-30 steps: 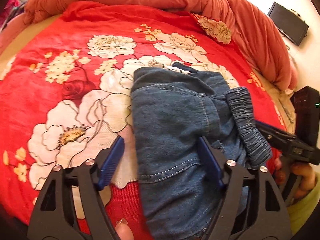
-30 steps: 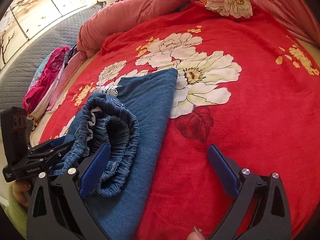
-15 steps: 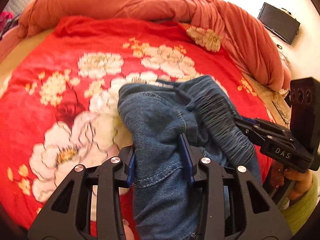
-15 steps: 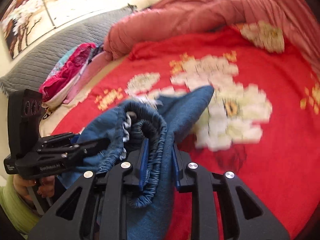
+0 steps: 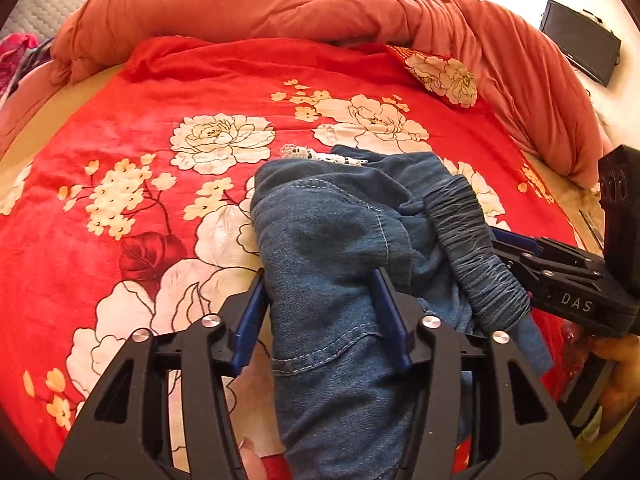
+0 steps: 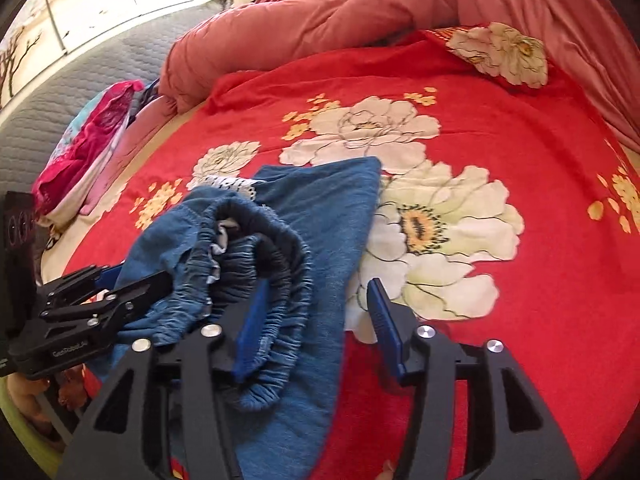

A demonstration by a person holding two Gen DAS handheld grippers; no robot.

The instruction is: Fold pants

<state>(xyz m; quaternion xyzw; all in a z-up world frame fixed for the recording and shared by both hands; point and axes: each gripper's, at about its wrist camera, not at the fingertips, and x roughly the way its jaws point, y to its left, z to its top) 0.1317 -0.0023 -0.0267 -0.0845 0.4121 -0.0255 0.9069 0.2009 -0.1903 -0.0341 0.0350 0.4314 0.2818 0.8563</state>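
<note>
The pants (image 5: 328, 240) lay on the red flowered bedspread (image 5: 120, 160), well short of the quilt (image 5: 280, 0) heaped along its far side. They were bunched rather than flat, with one smooth panel reaching toward the quilt and a strip of white lace (image 5: 320, 156) showing at the end nearest it.

Both tools worked at the end farthest from the quilt. The left gripper (image 5: 320, 312) had its jaws apart, straddling a thick ridge of denim. One pad sat at the cloth's edge and the other pressed into the fold, and the cloth did not look pinched. I judged this to be a loose hold, meant to steady or set down the layer rather than carry it.

The right gripper (image 6: 316, 320) also stood apart. Its left pad was tucked inside the loop of the gathered waistband (image 6: 280, 280), and its right pad hung over bare bedspread just beside the smooth panel. That placement probably kept the elastic top lined up over the layer below.

The fold looked partly made. The waistband end was stacked on the legs but rumpled, so it likely needed flattening, and the springy elastic could roll open if left as it was.
</note>
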